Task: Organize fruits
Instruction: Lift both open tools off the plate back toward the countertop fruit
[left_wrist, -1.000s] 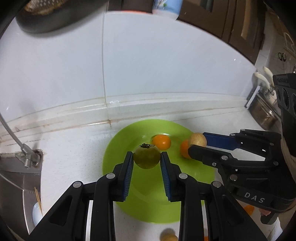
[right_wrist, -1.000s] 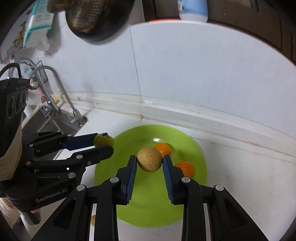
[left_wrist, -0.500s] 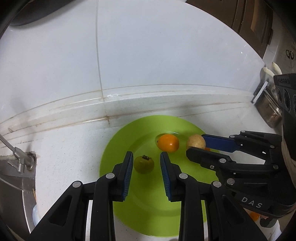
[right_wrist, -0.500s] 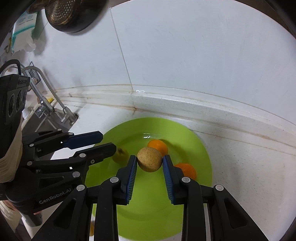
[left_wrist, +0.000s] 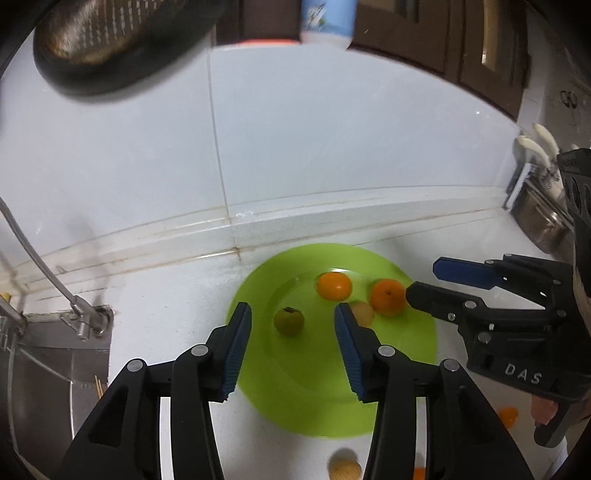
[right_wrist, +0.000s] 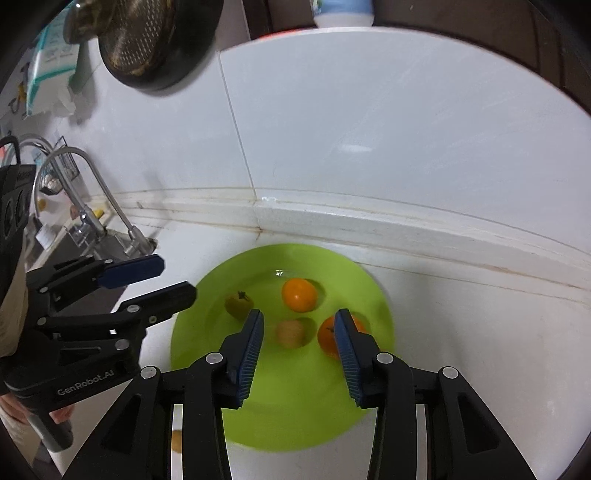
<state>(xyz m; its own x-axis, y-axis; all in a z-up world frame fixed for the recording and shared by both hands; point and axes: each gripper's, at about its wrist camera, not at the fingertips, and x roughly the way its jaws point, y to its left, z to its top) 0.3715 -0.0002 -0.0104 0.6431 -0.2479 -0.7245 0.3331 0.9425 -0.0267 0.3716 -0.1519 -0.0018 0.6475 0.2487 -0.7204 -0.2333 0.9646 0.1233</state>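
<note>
Both grippers hang above the green plate (right_wrist: 192, 332), jaws opening and empty: left gripper (left_wrist: 291, 328) marked "GenRobot.AI", right gripper (right_wrist: 298, 332) marked "DAS". Green fruit (left_wrist: 289, 321), tan fruit (right_wrist: 291, 333) and two oranges (right_wrist: 299, 294) lie on the plate on the white counter (right_wrist: 480, 350).

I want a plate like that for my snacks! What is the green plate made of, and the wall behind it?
The green plate looks like plastic: one even, bright colour with a soft sheen and a thin rim, though glazed ceramic is possible. The wall looks like glossy white ceramic tile: it shows reflections and a straight joint line.
</note>
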